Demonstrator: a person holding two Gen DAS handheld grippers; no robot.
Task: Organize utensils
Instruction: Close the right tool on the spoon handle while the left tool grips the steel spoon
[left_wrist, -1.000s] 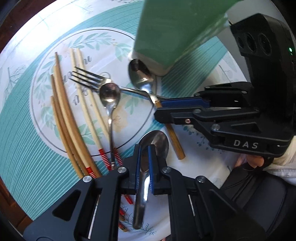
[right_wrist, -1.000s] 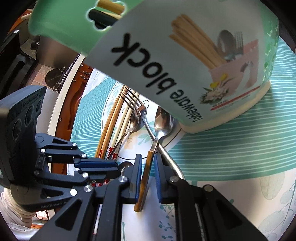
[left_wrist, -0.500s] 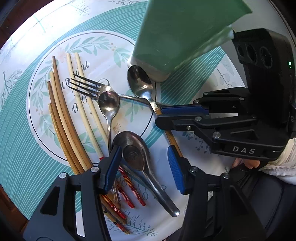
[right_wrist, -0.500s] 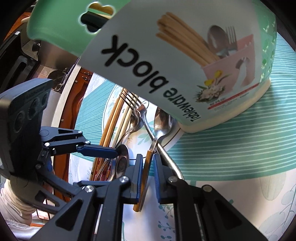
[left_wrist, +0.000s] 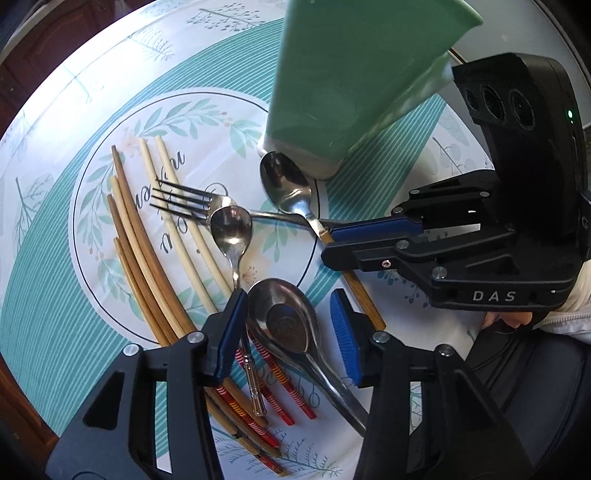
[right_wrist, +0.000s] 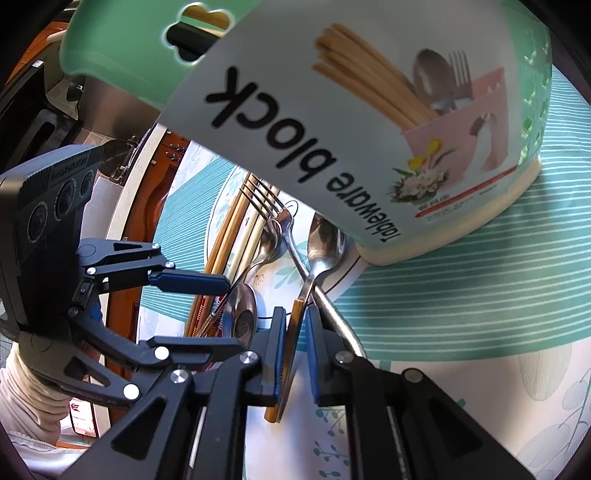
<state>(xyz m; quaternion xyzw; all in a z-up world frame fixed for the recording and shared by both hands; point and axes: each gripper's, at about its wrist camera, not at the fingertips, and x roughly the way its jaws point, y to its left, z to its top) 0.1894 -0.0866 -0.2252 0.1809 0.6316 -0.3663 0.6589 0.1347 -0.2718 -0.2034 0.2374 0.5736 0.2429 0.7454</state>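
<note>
The left gripper (left_wrist: 288, 332) is closing, fingers apart astride the slick, stiff ladle (left_wrist: 291, 325) — the right gripper (right_wrist: 293, 350) is pinching the wooden-handled spoon (right_wrist: 314, 258).

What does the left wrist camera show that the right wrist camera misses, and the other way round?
Only the left wrist view shows the striped red ends of the chopsticks and the soup spoon lying flat between the left gripper's open pads, which have just been closing in a little. Only the right wrist view shows the green holder's printed label and the right gripper shut on the wooden-handled spoon. Both show the fork, the small spoon and the tablecloth.
</note>
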